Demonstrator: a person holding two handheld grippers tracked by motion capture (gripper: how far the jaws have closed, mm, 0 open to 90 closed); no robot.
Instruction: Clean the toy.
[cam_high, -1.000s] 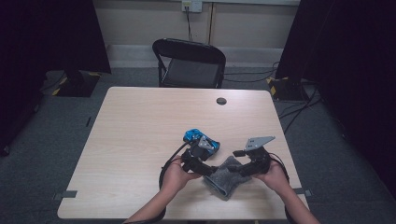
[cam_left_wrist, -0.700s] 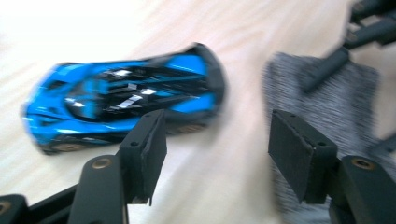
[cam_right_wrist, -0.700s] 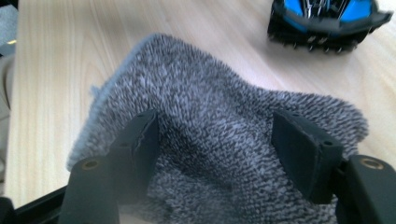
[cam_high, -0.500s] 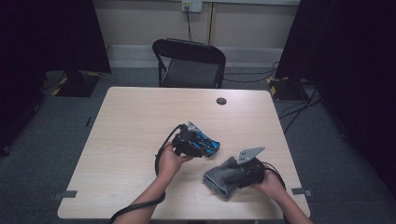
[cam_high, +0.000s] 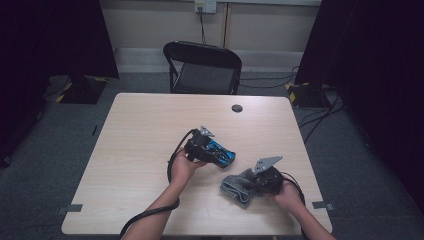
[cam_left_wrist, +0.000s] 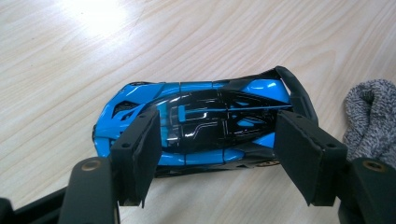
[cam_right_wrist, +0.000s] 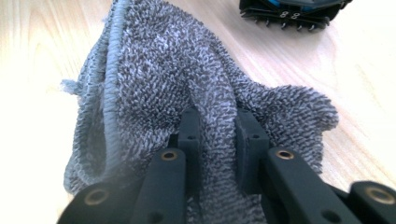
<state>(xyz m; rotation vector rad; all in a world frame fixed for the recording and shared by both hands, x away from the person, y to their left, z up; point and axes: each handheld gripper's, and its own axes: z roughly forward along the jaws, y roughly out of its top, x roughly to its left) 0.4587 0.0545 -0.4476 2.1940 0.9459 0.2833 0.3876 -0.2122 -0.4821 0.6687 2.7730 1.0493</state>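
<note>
The left gripper (cam_left_wrist: 219, 158) has moved over the blue toy car (cam_left_wrist: 201, 123), jaws spread astride it. Toward the table's (cam_high: 130, 145) near right corner, the right gripper (cam_right_wrist: 218, 135) still pinches the grey towel (cam_right_wrist: 187, 93).

Toy car (cam_left_wrist: 196, 123) bright blue with glossy black; towel (cam_right_wrist: 196, 93) speckled grey; table (cam_high: 145, 130) pale woodgrain.

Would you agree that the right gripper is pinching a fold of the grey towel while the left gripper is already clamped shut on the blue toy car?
Not quite. The left gripper is open: in the left gripper view its jaws stand apart on either side of the blue toy car, not clamped on it. The right gripper is indeed pinching a fold of the grey towel.
</note>
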